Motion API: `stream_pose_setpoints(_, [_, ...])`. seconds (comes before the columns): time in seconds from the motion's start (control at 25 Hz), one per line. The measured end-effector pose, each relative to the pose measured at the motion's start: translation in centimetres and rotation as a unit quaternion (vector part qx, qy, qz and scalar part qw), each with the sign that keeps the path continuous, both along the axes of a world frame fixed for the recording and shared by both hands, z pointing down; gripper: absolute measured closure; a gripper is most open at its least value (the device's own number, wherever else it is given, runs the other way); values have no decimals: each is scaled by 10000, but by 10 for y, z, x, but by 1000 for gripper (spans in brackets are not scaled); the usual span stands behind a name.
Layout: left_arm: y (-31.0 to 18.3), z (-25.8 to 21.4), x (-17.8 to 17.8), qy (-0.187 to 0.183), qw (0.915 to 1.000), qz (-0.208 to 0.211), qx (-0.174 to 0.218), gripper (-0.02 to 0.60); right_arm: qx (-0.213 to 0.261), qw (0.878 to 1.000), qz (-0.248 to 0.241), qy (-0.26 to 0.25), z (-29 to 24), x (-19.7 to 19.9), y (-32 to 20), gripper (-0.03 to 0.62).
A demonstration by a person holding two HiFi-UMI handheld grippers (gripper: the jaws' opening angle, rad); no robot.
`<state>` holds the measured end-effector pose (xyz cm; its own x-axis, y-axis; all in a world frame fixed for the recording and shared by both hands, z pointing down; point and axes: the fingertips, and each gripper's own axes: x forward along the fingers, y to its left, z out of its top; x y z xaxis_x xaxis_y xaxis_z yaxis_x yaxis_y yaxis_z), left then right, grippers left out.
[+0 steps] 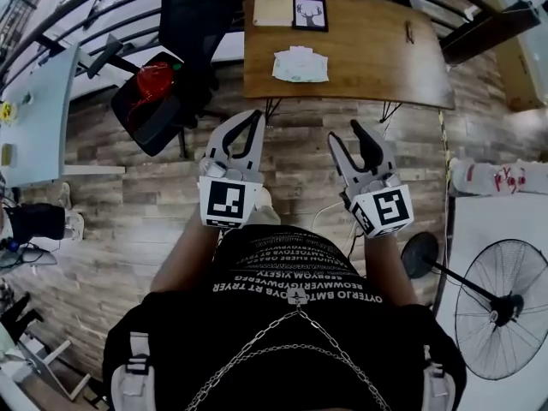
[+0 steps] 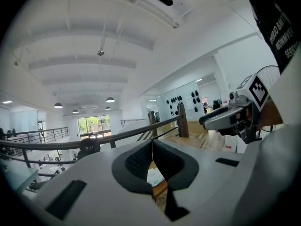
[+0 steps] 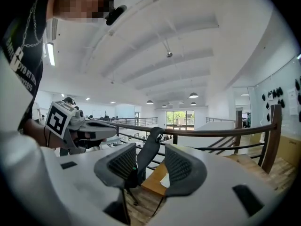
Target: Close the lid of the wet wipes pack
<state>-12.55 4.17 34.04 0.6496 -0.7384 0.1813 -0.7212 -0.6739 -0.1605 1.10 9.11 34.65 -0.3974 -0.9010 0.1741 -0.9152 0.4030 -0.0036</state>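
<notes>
- The left gripper [image 1: 247,118] is pinched shut with nothing in it.
- The right gripper [image 1: 351,135] has its jaws apart, and nothing is between them.
- Both point ahead at the wooden table [image 1: 377,58] and do not touch it.
- The wet wipes pack [image 1: 300,65] lies on that table, well apart from both grippers.
- It sits about halfway between them, so I think neither is clearly nearer.
- Its long side runs left to right.
- Its lid is too small to see.

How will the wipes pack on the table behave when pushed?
The wet wipes pack looks flat and soft, so it will probably give rather than tip. Lying loose on the smooth wooden table, it may slide.
</notes>
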Motion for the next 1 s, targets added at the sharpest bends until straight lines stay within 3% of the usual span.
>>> stream_pose_setpoints(0.56, [-68, -16, -15, 13, 9996, 270, 70, 554, 210, 9991, 358, -110, -24, -4, -67, 411])
stream_pose_setpoints(1.0, [-98, -13, -26, 30, 9994, 337, -1, 554, 257, 9984, 499, -88, -32, -8, -87, 411])
